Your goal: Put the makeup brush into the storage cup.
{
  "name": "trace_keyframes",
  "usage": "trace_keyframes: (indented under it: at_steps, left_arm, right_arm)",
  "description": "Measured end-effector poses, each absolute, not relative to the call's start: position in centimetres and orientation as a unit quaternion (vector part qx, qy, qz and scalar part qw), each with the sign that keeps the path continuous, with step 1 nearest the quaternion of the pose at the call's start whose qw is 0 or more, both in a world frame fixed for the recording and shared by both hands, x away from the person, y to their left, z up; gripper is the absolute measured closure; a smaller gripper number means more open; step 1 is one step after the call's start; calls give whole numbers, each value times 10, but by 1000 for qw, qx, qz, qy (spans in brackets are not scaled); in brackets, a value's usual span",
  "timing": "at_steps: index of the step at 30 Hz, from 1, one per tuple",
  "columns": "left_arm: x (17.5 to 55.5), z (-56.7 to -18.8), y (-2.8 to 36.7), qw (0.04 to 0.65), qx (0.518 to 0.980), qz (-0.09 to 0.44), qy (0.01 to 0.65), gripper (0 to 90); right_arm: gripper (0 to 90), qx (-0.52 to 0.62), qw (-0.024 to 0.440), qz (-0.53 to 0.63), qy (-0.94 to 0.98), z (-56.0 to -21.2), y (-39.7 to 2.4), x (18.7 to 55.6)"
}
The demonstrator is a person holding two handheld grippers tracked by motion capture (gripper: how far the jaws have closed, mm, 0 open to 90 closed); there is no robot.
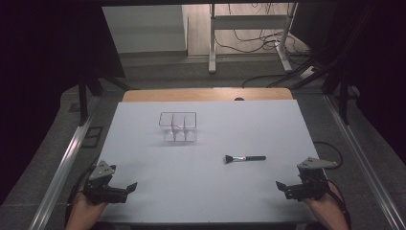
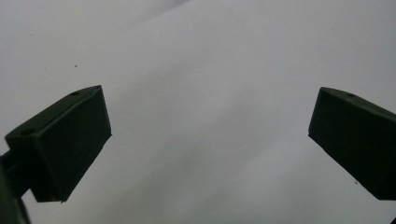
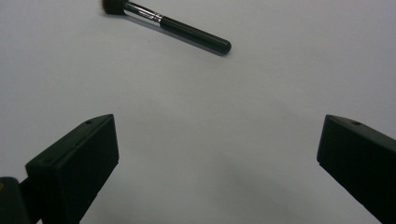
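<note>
Table (image 1: 143, 191): divided container (image 1: 177, 127) left of frame centre; brush (image 1: 244, 158) lying flat at centre right, below and right of the container, well apart. Left gripper (image 1: 130, 187) at lower left, right gripper (image 1: 280, 185) at lower right, both over the table's near edge.

A white sheet (image 1: 201, 191) covers the table; bare tan wood (image 1: 206, 94) shows along its far edge. A clear plastic box (image 1: 178, 127) sits toward the far left. The brush (image 1: 244, 158) has a black handle, silver ferrule and dark bristles. Both grippers (image 1: 128, 187) (image 1: 282, 187) are black with grey top plates.
</note>
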State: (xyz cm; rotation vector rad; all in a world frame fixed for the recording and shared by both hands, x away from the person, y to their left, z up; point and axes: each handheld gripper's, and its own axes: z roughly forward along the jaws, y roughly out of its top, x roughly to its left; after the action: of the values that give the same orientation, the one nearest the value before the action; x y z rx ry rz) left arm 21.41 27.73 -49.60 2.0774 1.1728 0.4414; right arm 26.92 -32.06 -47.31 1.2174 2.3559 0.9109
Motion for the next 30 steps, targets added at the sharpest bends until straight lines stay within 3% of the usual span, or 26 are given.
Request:
trace_keyframes:
  at_steps: [11,30]
  left_arm:
    - [215,-497,279,351,798,170,460,0]
    - [215,-498,275,326,808,176,459,0]
  right_arm:
    - [0,435,147,325,827,-473,-318,268]
    - [0,422,158,315,835,-471,-313,266]
